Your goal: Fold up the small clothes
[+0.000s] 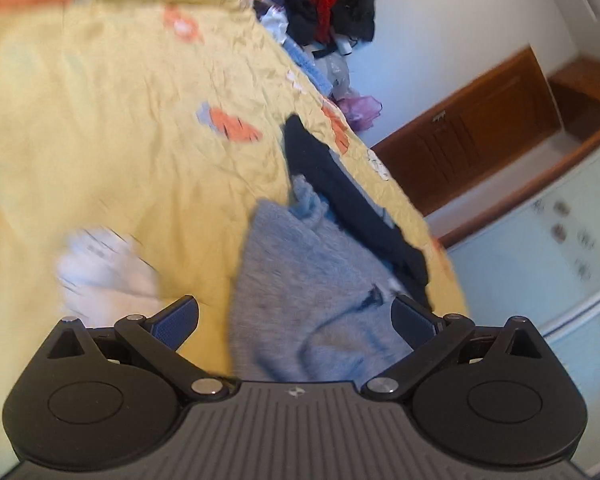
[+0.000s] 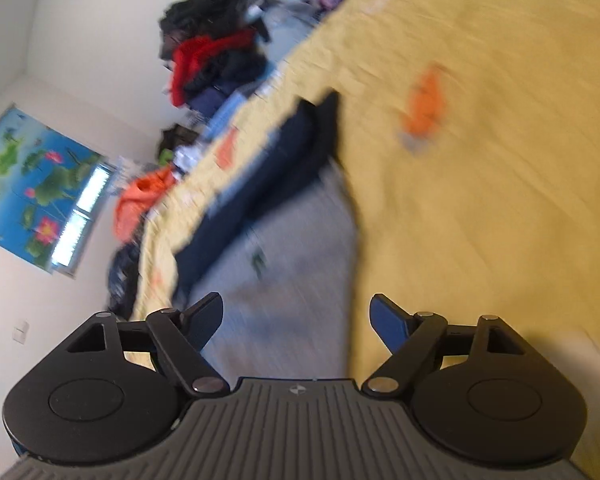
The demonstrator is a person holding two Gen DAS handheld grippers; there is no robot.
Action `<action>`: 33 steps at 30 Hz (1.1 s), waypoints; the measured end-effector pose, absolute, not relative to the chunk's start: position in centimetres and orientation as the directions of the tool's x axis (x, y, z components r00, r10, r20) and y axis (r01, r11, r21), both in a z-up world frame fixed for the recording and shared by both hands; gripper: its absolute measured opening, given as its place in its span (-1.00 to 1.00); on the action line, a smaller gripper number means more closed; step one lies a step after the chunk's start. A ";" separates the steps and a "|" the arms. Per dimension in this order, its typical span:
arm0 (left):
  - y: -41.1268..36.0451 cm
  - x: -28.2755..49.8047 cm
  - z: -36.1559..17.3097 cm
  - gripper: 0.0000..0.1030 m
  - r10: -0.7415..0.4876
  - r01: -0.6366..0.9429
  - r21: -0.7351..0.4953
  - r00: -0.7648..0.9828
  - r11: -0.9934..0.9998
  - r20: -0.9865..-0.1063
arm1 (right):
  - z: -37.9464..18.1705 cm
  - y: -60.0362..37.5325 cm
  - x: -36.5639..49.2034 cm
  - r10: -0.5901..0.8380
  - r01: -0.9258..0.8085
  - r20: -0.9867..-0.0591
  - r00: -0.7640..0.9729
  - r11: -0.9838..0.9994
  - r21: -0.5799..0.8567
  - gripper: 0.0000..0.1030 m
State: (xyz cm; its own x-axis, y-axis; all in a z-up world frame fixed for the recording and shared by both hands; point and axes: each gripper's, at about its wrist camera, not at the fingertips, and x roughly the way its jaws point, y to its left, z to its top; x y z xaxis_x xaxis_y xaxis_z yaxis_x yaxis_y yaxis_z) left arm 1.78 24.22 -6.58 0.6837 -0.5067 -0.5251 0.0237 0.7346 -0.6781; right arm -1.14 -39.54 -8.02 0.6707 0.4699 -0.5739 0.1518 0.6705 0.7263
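Note:
A grey-blue fleecy garment [image 1: 308, 280] lies on the yellow bedspread [image 1: 120, 120], with a dark navy garment [image 1: 340, 188] stretched along its far side. My left gripper [image 1: 296, 316] hovers over the grey garment's near end, jaws wide apart, nothing between the pads. A white cloth [image 1: 100, 268] lies blurred to its left. In the right wrist view the same grey garment [image 2: 300, 248] and navy garment [image 2: 268, 172] sit ahead of my right gripper [image 2: 296, 320], which stands open above the grey fabric with nothing gripped.
A heap of red, black and blue clothes [image 1: 320, 4] is piled at the bed's far end. Brown wooden furniture [image 1: 480, 128] stands past the bed edge by the wall. The right wrist view shows orange clothing [image 2: 140, 200] beside the bed and a lotus poster [image 2: 32, 184].

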 end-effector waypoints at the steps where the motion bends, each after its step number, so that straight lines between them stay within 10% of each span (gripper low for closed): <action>1: 25.6 1.2 -5.1 1.00 -0.466 0.040 -0.623 0.702 0.781 -0.539 | -8.1 -39.4 -2.3 0.465 0.165 -0.597 0.654 0.682 0.712 0.57; 6: 29.4 0.9 -0.3 1.00 -0.305 0.087 -0.356 0.723 0.931 -0.621 | -9.6 -38.2 -5.2 0.534 0.178 -0.625 0.570 0.662 0.728 0.57; 13: 24.2 4.1 -9.0 1.00 -0.606 0.006 -0.756 0.601 0.655 -0.521 | -10.3 -36.3 -6.3 0.587 0.156 -0.562 0.582 0.598 0.786 0.58; 21: 21.2 5.4 -11.8 0.94 -0.686 -0.041 -0.824 0.532 0.565 -0.497 | -10.6 -33.5 -7.8 0.661 0.117 -0.540 0.522 0.572 0.812 0.58; 23: 20.6 5.6 -11.7 0.06 -0.713 -0.013 -0.822 0.490 0.570 -0.502 | -10.8 -33.2 -8.1 0.672 0.118 -0.522 0.525 0.550 0.827 0.58; 26: 19.0 5.9 -12.0 -0.59 -0.663 0.008 -0.734 0.434 0.679 -0.609 | -11.1 -32.8 -8.1 0.693 0.123 -0.499 0.520 0.517 0.847 0.58; 33: 19.4 6.1 -11.4 -0.63 -0.654 0.035 -0.707 0.417 0.706 -0.632 | -11.1 -31.0 -8.0 0.703 0.131 -0.503 0.503 0.513 0.848 0.58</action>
